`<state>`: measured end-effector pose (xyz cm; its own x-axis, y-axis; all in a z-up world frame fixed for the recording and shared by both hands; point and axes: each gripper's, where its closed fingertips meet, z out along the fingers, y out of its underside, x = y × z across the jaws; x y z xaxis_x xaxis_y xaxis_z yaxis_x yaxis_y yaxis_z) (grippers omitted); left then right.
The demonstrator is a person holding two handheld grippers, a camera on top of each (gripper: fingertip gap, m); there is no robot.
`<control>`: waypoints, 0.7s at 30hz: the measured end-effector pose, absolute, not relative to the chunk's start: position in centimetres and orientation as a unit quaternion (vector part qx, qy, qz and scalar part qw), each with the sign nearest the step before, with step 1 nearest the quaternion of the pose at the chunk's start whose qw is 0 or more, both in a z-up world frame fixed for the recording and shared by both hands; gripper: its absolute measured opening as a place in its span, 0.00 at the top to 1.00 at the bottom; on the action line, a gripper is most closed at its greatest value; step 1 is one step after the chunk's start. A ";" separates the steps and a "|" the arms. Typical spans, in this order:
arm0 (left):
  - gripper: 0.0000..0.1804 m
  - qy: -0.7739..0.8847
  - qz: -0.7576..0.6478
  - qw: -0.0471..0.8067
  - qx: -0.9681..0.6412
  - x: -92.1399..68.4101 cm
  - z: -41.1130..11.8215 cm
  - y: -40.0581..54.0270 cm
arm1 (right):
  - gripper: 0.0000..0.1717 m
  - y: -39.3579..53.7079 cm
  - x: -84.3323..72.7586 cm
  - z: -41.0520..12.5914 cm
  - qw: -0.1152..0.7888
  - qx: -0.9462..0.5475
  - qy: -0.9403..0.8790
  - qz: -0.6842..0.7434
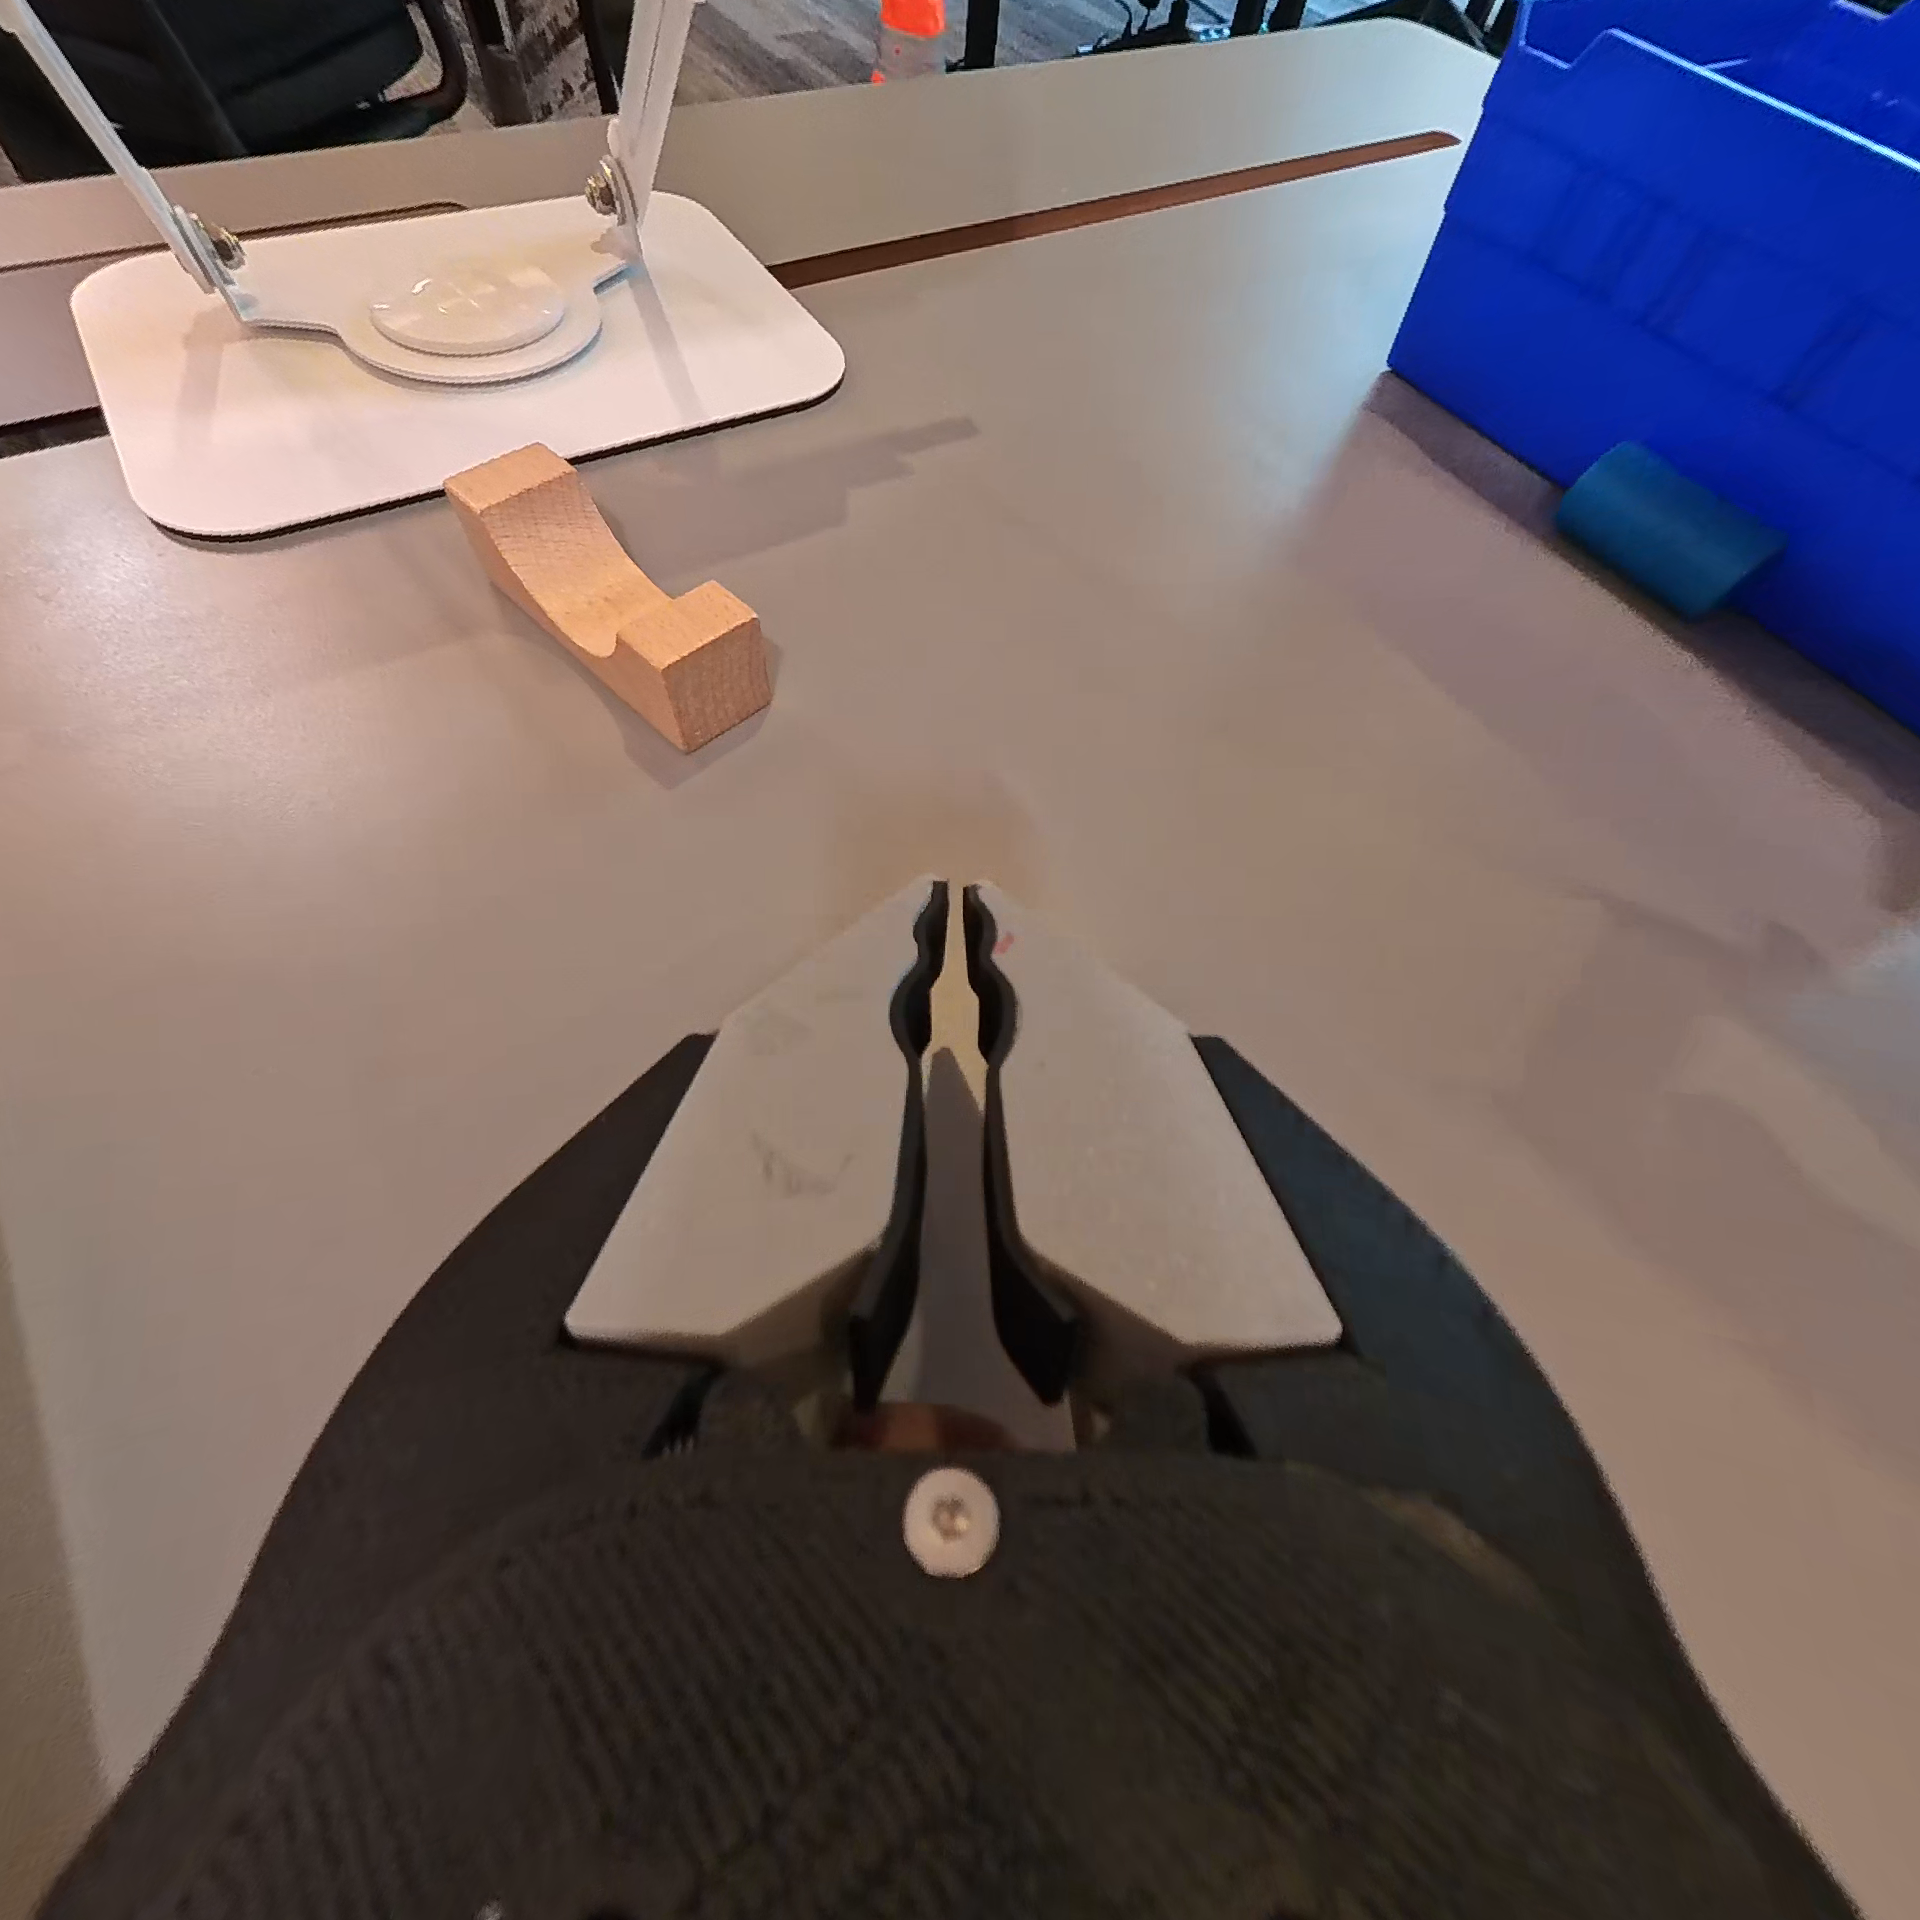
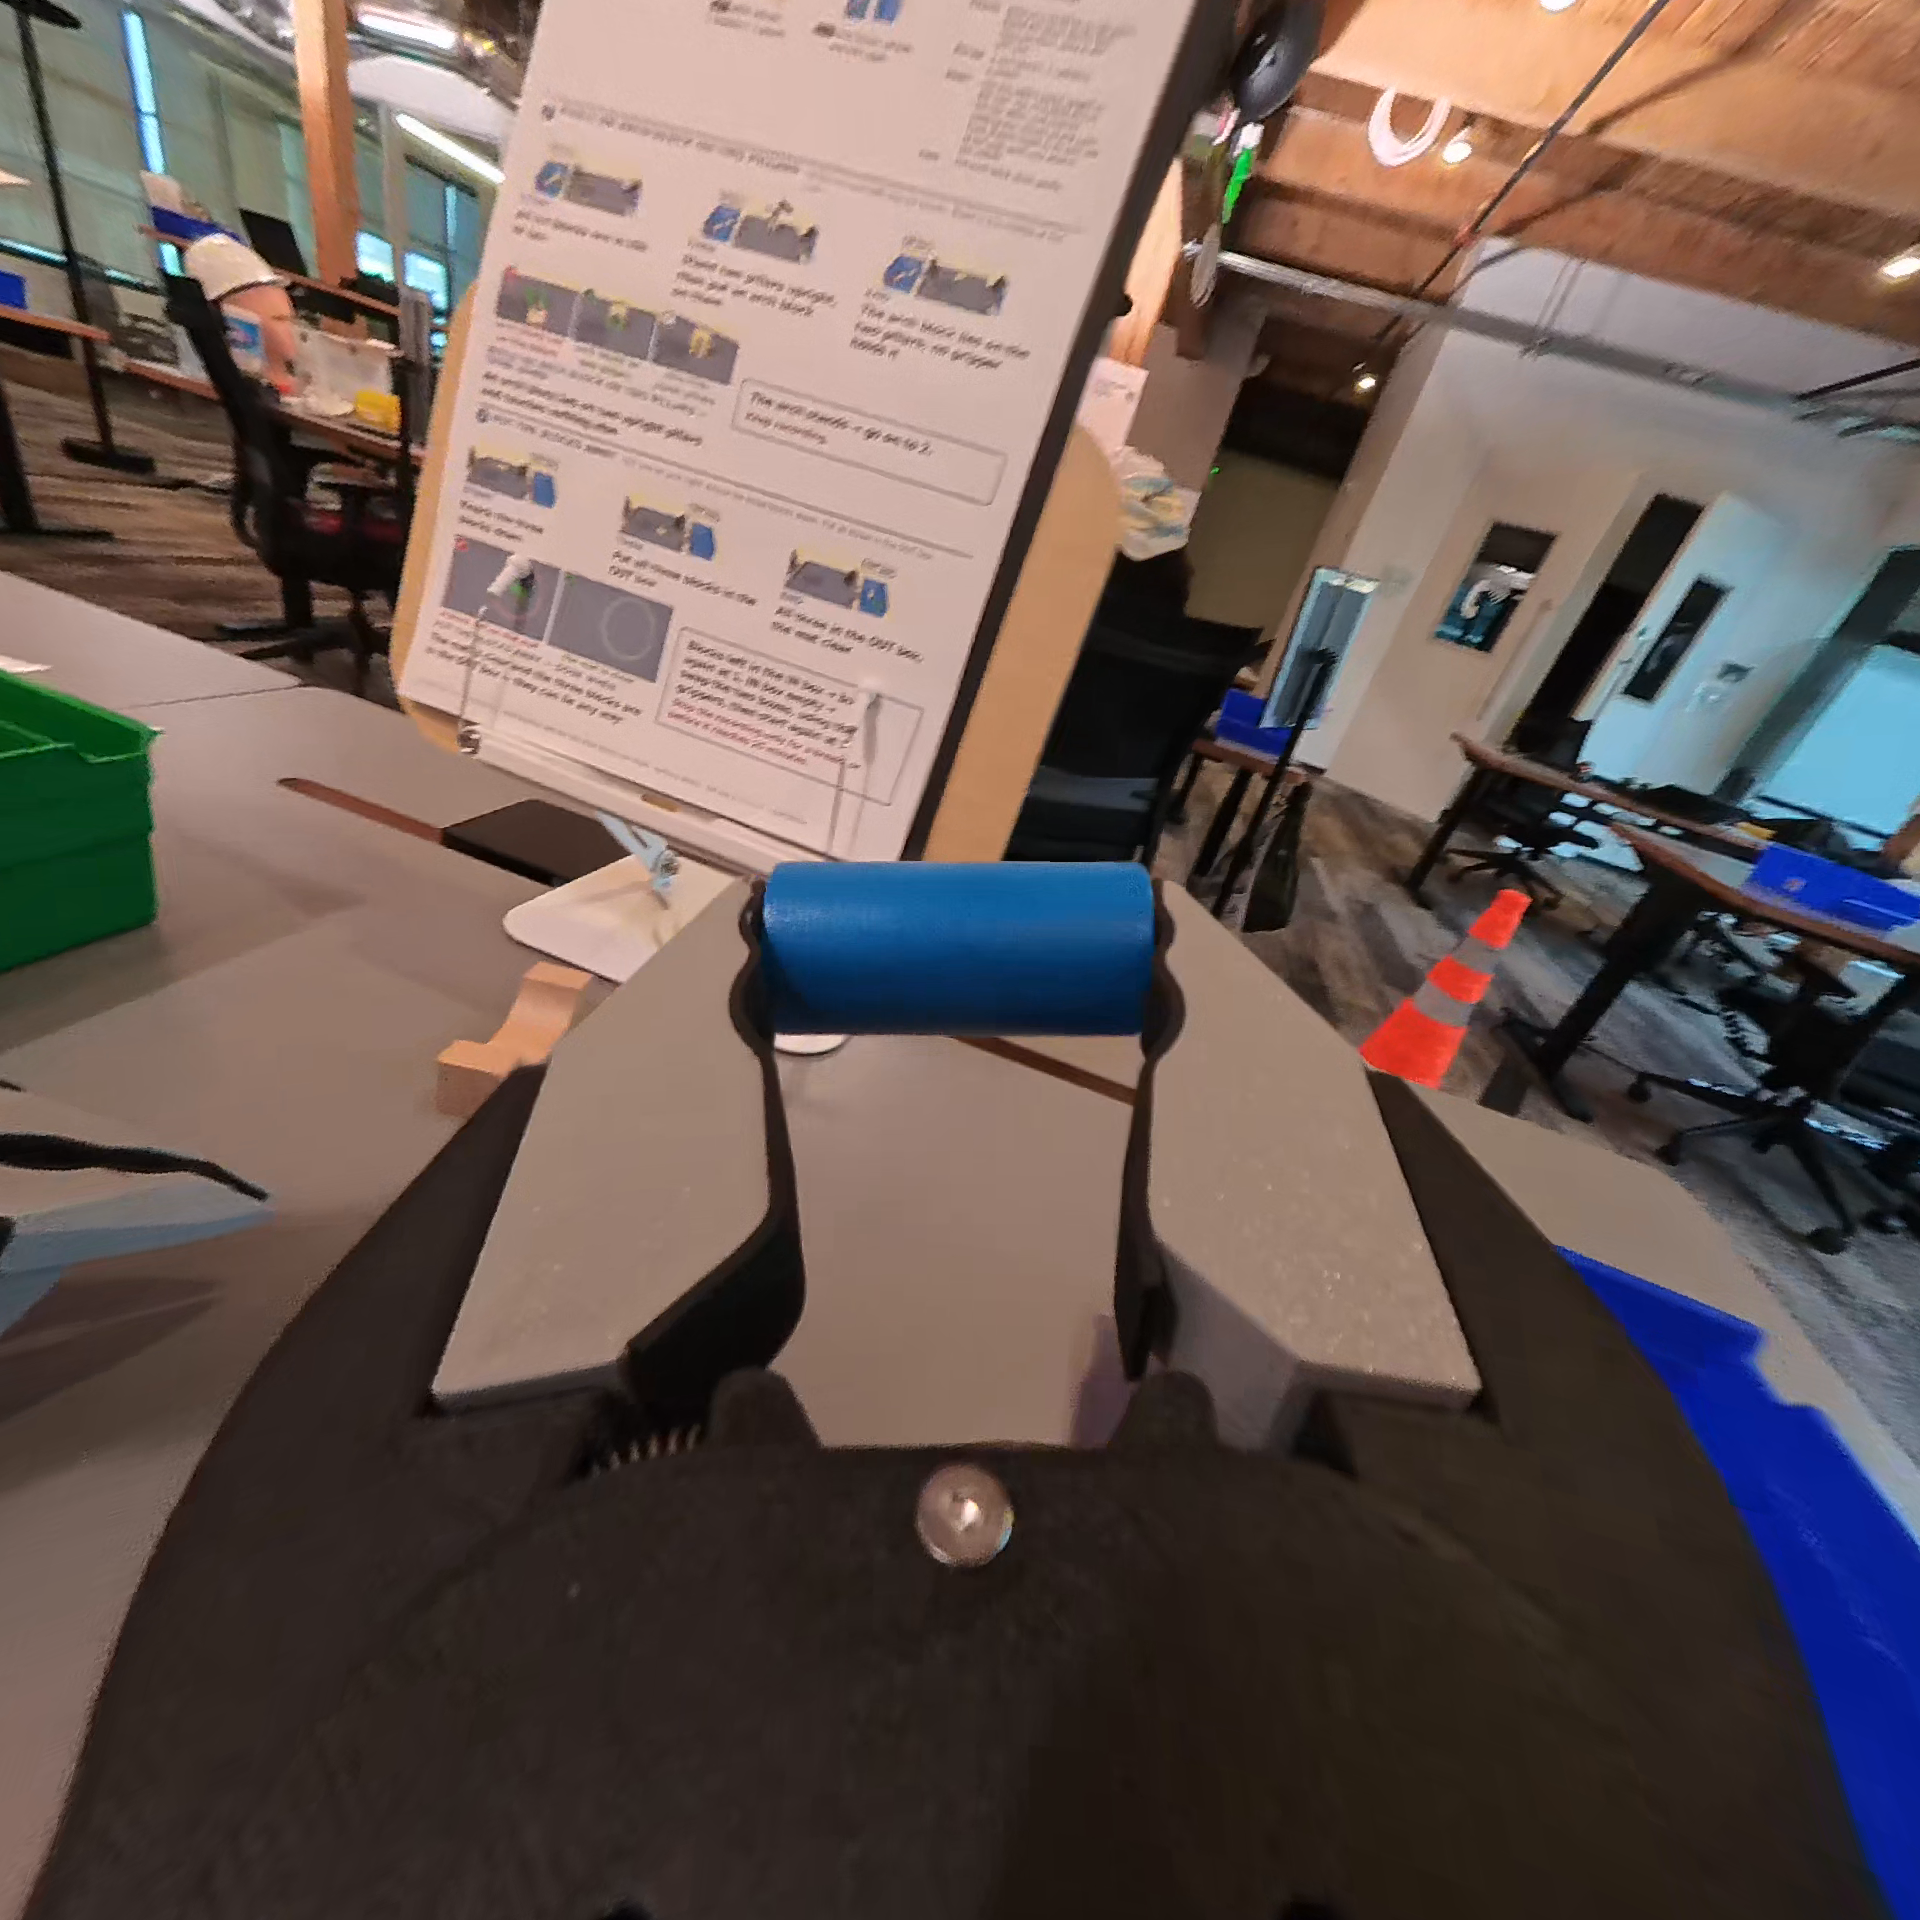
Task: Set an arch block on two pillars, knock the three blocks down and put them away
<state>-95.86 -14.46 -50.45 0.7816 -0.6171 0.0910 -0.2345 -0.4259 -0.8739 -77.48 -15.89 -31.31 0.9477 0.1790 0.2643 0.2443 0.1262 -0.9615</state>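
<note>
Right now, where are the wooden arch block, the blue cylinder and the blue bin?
Wooden arch block [image 1: 613, 597]: left wrist view, on its curved cut-out face.
Blue cylinder [image 2: 956, 945]: right wrist view, middle of its curved side.
Blue bin [image 1: 1683, 270]: left wrist view, on its outer wall.

blue cylinder [image 2: 956, 961], pale wooden arch [image 1: 613, 597]

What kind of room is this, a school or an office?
Probably a big open office or workshop. Long desks with rolling chairs fill the room, an instruction sheet stands on the grey table, and an orange traffic cone sits on the floor.
</note>
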 end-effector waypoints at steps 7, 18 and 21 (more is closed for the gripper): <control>1.00 0.266 -0.201 0.466 -0.820 -95.7 -50.6 -14.5 | 0.60 -18.0 -68.9 -30.6 0.750 -0.654 -0.076 -0.064; 1.00 0.268 -0.202 0.468 -0.818 -95.7 -50.5 -14.6 | 0.59 -16.2 -59.4 -37.8 0.644 -0.764 0.005 -0.037; 0.99 0.272 -0.201 0.466 -0.817 -95.5 -50.6 -14.7 | 0.60 -15.8 -59.1 -39.5 0.619 -0.785 0.007 -0.025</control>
<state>-95.53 -14.70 -50.56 0.7707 -0.6328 0.0743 -0.2579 -0.4164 -0.8718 -59.08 -15.85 -39.52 0.9986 -0.0419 0.0308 0.0202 -0.2327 -0.9723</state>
